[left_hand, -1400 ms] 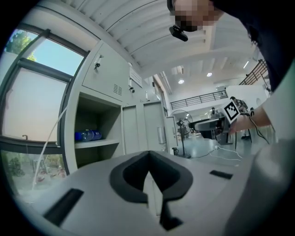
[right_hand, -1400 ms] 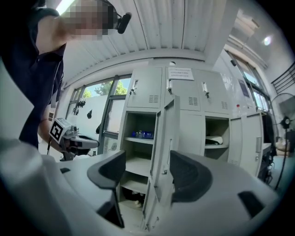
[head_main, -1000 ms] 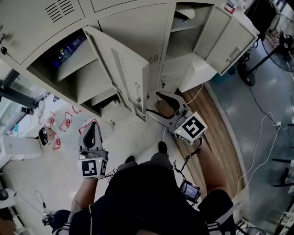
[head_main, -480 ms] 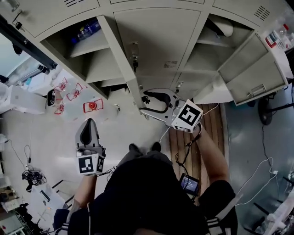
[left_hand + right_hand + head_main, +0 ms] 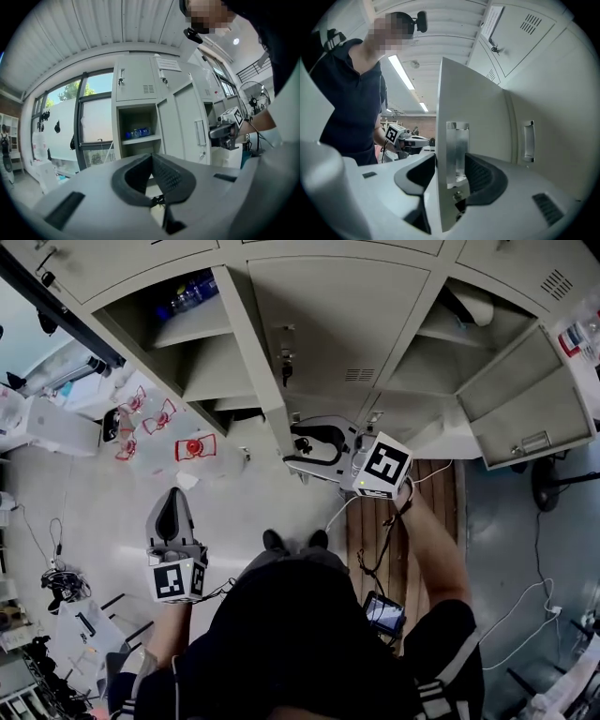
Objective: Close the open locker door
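Right gripper jaws, just been closing, pinch locker door at its free edge by the handle. Door upright, long axis vertical, nearly against lockers. Left gripper closed, empty.

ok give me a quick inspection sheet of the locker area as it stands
surface: pale floor, brown wooden planks at the right
job's things: beige metal locker door standing open, not yet shut
clutter: blue-labelled bottles on an open shelf; red-and-clear packs on the floor
grippers: right gripper clamps the door edge, jaws having just been closing; left gripper shut, empty
cables: black cable and white cable trail from the right gripper
surroundings: second open locker door at the right
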`<state>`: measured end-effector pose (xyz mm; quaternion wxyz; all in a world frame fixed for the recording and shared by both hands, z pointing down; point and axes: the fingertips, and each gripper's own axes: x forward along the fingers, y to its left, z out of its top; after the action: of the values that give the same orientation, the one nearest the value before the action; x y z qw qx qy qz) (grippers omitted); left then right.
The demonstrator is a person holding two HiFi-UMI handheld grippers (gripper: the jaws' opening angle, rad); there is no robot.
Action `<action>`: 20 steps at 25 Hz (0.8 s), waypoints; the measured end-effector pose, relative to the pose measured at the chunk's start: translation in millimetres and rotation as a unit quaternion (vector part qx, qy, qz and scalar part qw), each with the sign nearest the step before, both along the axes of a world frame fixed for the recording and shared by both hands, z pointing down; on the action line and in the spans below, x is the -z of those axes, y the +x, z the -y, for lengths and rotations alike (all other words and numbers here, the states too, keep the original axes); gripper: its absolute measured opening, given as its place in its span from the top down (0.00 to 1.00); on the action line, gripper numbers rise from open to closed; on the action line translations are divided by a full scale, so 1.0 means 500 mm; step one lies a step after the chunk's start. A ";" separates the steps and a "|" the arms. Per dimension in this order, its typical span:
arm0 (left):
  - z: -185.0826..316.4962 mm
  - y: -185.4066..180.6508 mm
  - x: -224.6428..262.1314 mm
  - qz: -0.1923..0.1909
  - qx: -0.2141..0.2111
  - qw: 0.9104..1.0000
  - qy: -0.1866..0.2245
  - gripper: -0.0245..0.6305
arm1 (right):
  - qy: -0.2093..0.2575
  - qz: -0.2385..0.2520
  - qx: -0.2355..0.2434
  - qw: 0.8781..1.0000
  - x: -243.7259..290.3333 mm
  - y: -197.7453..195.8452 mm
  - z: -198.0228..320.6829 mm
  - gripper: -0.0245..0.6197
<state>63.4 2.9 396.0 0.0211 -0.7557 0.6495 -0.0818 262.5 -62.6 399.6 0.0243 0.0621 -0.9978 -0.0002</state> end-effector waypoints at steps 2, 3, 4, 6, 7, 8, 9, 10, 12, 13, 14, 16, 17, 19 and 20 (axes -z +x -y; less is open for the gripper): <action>-0.004 0.000 0.005 0.001 0.001 1.000 0.006 0.96 | 0.000 -0.001 0.012 1.000 0.000 -0.003 0.000 0.65; -0.006 -0.003 0.006 0.004 0.004 1.000 0.006 0.96 | 0.002 -0.002 0.016 1.000 0.003 -0.003 0.000 0.65; -0.009 -0.007 0.006 0.008 0.009 1.000 0.004 0.96 | 0.005 -0.002 0.019 1.000 0.007 -0.002 0.000 0.64; -0.014 -0.015 0.006 0.015 0.021 1.000 -0.005 0.96 | 0.011 -0.006 0.024 1.000 0.015 -0.002 0.001 0.64; -0.017 -0.017 0.004 0.017 0.026 0.999 -0.009 0.96 | 0.012 -0.010 0.028 0.999 0.015 -0.003 0.001 0.64; -0.019 -0.019 0.003 0.016 0.029 0.999 -0.011 0.96 | 0.009 -0.013 0.034 0.999 0.012 -0.006 0.000 0.65; -0.022 -0.019 0.003 0.015 0.032 0.999 -0.013 0.96 | 0.004 -0.015 0.041 0.999 0.008 -0.008 -0.001 0.65; -0.024 -0.018 0.003 0.016 0.033 0.999 -0.014 0.96 | -0.002 -0.015 0.048 0.999 0.003 -0.010 -0.003 0.66; -0.026 -0.018 0.005 0.020 0.035 0.999 -0.013 0.96 | -0.014 -0.010 0.064 0.998 0.000 -0.012 -0.009 0.69; -0.027 -0.017 0.007 0.021 0.036 0.999 -0.012 0.96 | -0.020 -0.007 0.071 0.997 -0.001 -0.013 -0.012 0.73; -0.028 -0.017 0.008 0.023 0.036 0.999 -0.011 0.96 | -0.025 -0.003 0.077 0.997 -0.001 -0.014 -0.014 0.75; -0.031 -0.019 0.009 0.024 0.039 0.999 -0.011 0.96 | -0.032 0.002 0.084 0.996 -0.001 -0.015 -0.016 0.75; -0.033 -0.021 0.008 0.024 0.042 0.999 -0.011 0.96 | -0.034 0.002 0.086 0.996 -0.002 -0.016 -0.016 0.75; -0.037 -0.026 0.006 0.023 0.045 0.999 -0.011 0.96 | -0.036 0.003 0.085 0.996 -0.001 -0.014 -0.016 0.75; -0.038 -0.027 0.006 0.024 0.046 0.999 -0.012 0.96 | -0.037 0.004 0.084 0.996 -0.001 -0.013 -0.016 0.75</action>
<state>49.9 22.0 393.0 0.0241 -0.7230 0.6819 -0.1084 256.2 -54.7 400.2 0.0224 -0.0224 -0.9989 0.0346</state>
